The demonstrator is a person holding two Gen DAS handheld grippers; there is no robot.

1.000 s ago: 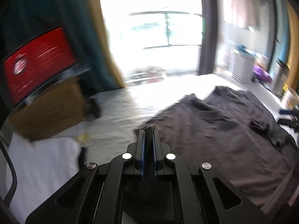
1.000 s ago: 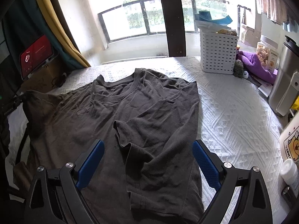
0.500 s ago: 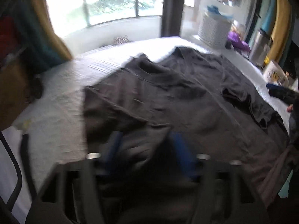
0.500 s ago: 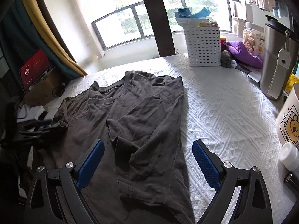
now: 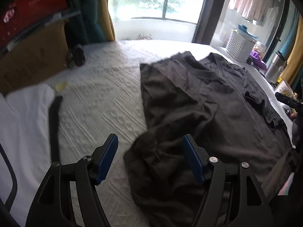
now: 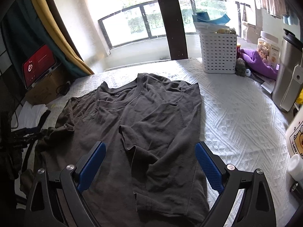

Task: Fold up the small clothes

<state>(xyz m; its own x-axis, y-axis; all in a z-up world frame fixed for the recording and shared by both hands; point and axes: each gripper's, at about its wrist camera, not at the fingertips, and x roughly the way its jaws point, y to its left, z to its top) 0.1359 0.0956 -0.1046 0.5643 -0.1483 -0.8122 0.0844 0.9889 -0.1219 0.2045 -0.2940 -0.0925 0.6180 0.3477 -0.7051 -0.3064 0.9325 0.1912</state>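
T-shirt (image 6: 144,124), dark grey, lies spread on the white bedspread (image 6: 236,113), collar toward the window at 12 o'clock. Its right side is folded inward, the sleeve lying across the middle. Its left side is bunched, a crumpled sleeve at 9 o'clock in the right wrist view.

Left gripper (image 5: 149,157): jaws released and wide apart, nothing pinched; loose shirt fabric lies beneath and between the blue pads (image 5: 107,158), not pressed by either.

Right gripper (image 6: 149,166): jaws released, wide apart, poised over the shirt's lower half, holding nothing.

White basket (image 6: 218,54) stands at 1 o'clock, well apart from the shirt. Purple cloth (image 6: 259,62) lies just beside it. White garment (image 5: 24,124) lies at 9 o'clock in the left wrist view.
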